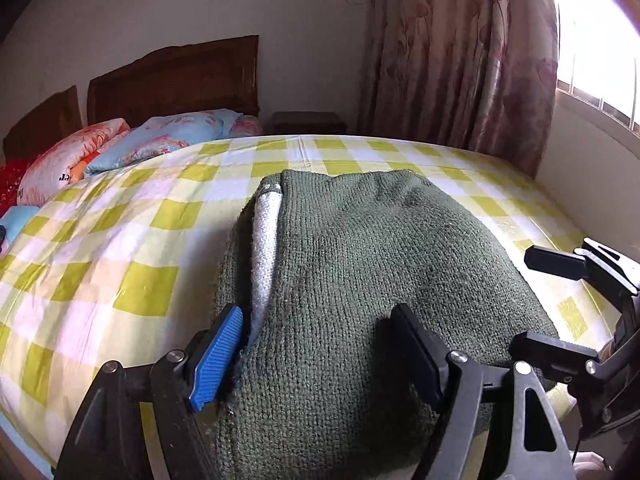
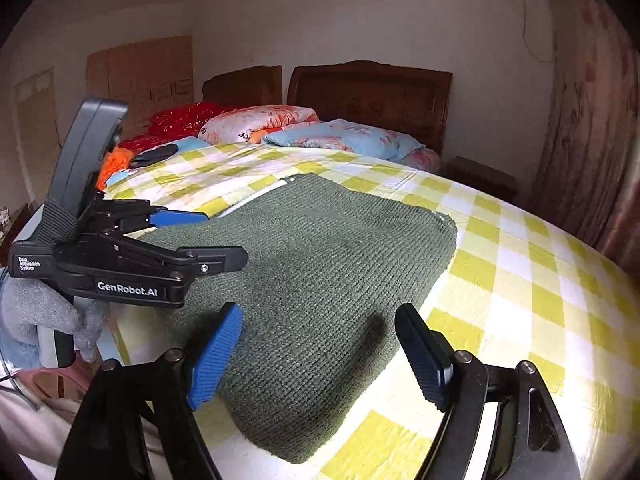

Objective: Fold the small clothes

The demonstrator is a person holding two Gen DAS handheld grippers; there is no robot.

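Observation:
A dark green knitted sweater (image 1: 360,280) lies folded into a thick rectangle on the bed, with a white knitted layer (image 1: 266,240) showing at its left edge. My left gripper (image 1: 320,356) is open, its jaws astride the sweater's near end. My right gripper (image 2: 320,356) is open too, its jaws over the sweater's near right corner (image 2: 320,320). The right gripper also shows at the right edge of the left wrist view (image 1: 560,300), beside the sweater. The left gripper shows in the right wrist view (image 2: 200,236), held in a grey-gloved hand (image 2: 44,312).
The bed has a yellow-green and white checked sheet (image 1: 120,240). Folded quilts and pillows (image 2: 320,132) lie by the wooden headboard (image 2: 368,92). A floral curtain (image 1: 460,60) and a bright window (image 1: 600,40) stand beyond the bed. A dark object (image 2: 154,155) lies near the pillows.

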